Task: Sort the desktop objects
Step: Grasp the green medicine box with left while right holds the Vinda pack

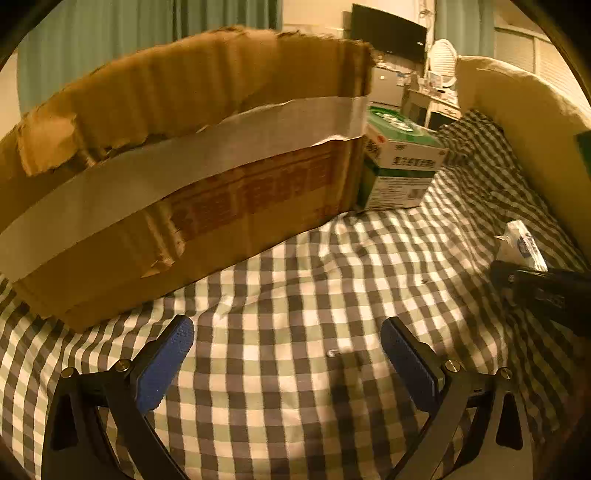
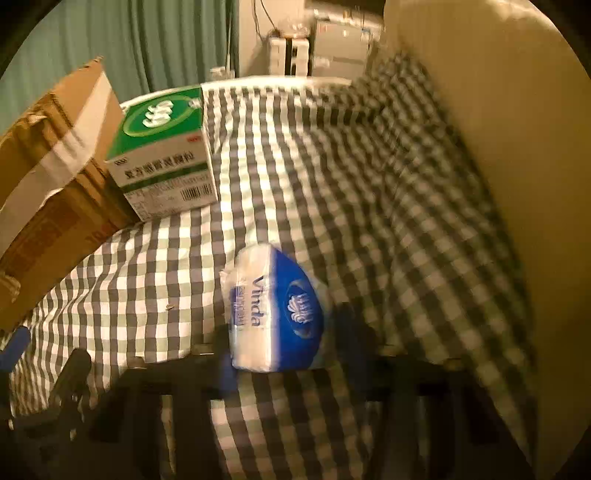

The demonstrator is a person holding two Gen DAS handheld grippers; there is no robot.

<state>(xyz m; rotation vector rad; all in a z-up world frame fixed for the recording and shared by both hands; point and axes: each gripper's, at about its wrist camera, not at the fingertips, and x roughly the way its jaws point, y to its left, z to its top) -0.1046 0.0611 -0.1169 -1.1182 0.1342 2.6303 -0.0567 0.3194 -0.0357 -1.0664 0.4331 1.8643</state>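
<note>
the tissue pack (image 2: 275,310), a blue and white vinda packet, is sitting right between the fingers of the right gripper (image 2: 291,365), whose dark frame is blurring along the bottom of the right wrist view; the jaws are standing close against the packet's two sides, but whether they are actually pressing on it i cannot tell. in the left wrist view the same tissue pack (image 1: 521,245) is showing at the far right edge, just above the dark body of the right gripper (image 1: 546,291)

taking the cardboard box (image 1: 177,177) as the landmark: it is lying on the checked cloth (image 1: 314,280) with a torn upper edge and a pale tape strip (image 1: 184,162) running along its side. the green and white medicine box (image 1: 399,166) is standing just beside the cardboard box's far end, touching or nearly touching it. the tissue pack is lying well apart from the cardboard box, across the open cloth. the cloth is lying wrinkled in grey, white and pale green squares, and a cream cushion (image 1: 517,122) is rising along its far side from the cardboard box. behind the cardboard box, teal curtains (image 1: 110,44) are hanging, and a dark screen (image 1: 388,33) is standing on cluttered furniture farther back

the left gripper (image 1: 288,336) is hovering low over bare cloth, just in front of the cardboard box, its blue pads (image 1: 166,365) spread wide apart and holding nothing
</note>
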